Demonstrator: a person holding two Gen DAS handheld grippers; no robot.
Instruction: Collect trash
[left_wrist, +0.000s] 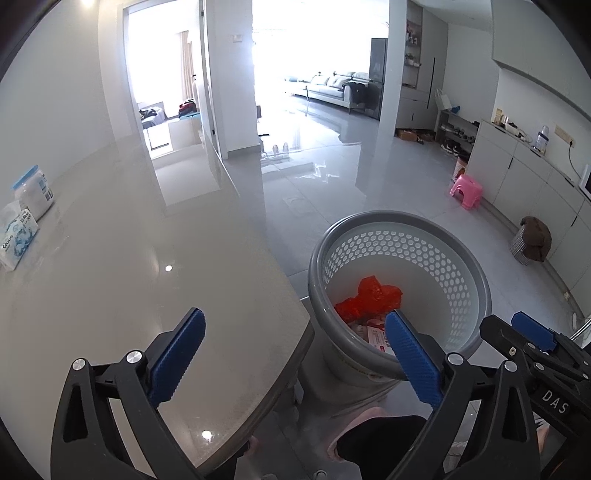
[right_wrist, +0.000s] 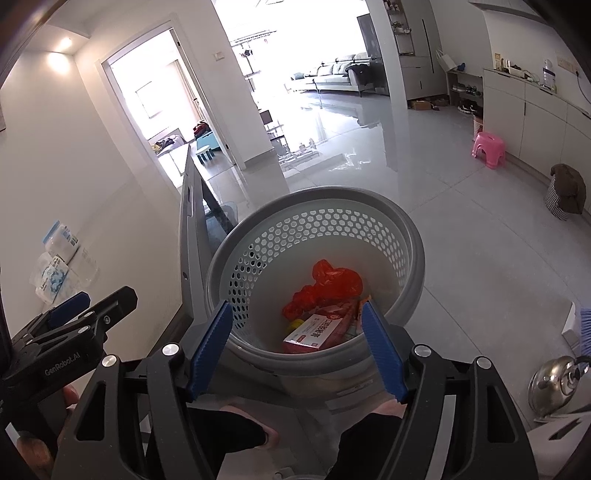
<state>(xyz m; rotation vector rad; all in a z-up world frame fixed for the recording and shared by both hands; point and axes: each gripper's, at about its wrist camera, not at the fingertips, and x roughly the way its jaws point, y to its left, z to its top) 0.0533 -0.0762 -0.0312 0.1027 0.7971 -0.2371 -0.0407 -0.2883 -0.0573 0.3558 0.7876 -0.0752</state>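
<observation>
A grey perforated trash basket (left_wrist: 461, 254) (right_wrist: 413, 236) stands on the floor beside the table's corner. Inside lie a crumpled red plastic bag (left_wrist: 369, 295) (right_wrist: 328, 284) and a pink-red medicine box (right_wrist: 314, 334), partly seen in the left wrist view (left_wrist: 380, 338). My left gripper (left_wrist: 295, 354) is open and empty, over the table corner and the basket's near rim. My right gripper (right_wrist: 297, 347) is open and empty, just above the basket's near rim. Each gripper shows in the other's view, the right one (left_wrist: 532, 332) and the left one (right_wrist: 74, 314).
A glossy white table (left_wrist: 147, 258) fills the left, with tissue packs (left_wrist: 20, 236) (right_wrist: 51, 277) at its far left. A pink stool (left_wrist: 466, 191) (right_wrist: 489, 144), a covered checked bin (left_wrist: 532, 240) and cabinets (left_wrist: 517, 166) stand right. A steel kettle (right_wrist: 557, 380) sits lower right.
</observation>
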